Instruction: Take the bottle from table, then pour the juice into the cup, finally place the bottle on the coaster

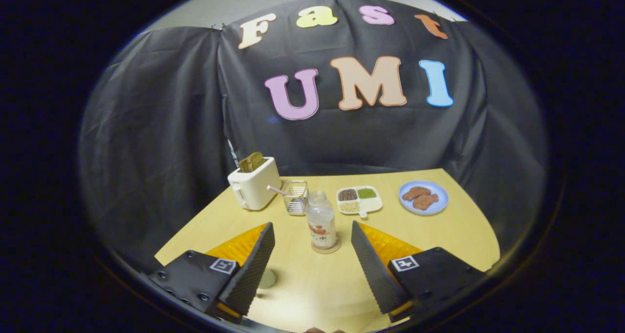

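The bottle [321,220] stands on the coaster [326,248] just ahead of the hand-held gripper [312,235], between its spread fingers. Beyond it on the surface [454,235] sit a toaster [254,183] to the left, a wire basket [296,197], a divided dish [359,199], then a plate [423,197] to the right.

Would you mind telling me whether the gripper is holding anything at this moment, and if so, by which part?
Nothing is held. The gripper is open, and the bottle stands upright on the coaster just ahead of its fingers, touching neither.
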Tool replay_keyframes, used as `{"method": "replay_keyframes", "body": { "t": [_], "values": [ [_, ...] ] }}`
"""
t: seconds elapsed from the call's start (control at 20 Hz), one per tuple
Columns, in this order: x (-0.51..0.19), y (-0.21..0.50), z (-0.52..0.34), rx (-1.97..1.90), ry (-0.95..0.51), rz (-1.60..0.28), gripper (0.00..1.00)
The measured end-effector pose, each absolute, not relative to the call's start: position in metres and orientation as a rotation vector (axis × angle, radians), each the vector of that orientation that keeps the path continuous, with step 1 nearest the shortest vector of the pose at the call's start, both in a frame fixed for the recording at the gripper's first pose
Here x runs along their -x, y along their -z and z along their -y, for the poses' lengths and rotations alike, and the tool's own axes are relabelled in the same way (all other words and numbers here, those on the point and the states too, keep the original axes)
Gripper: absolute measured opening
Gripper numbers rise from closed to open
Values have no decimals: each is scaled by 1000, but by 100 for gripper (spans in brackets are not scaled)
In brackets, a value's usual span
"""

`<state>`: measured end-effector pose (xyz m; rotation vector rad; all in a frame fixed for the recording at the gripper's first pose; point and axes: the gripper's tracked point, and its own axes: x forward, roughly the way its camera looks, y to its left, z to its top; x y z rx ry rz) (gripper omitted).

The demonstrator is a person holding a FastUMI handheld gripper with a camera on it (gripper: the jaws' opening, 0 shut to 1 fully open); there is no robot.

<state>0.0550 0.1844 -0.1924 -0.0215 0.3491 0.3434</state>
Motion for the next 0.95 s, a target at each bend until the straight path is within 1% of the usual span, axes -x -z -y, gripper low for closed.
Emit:
{"method": "replay_keyframes", "body": {
  "t": [0.25, 0.4, 0.95],
  "values": [
    [-33, 118, -153, 42, -295, -259, 99],
    [-21, 91, -132, 62, -248, -225, 99],
    [13, 53, -69, 33, -151, -193, 98]
  ]
}}
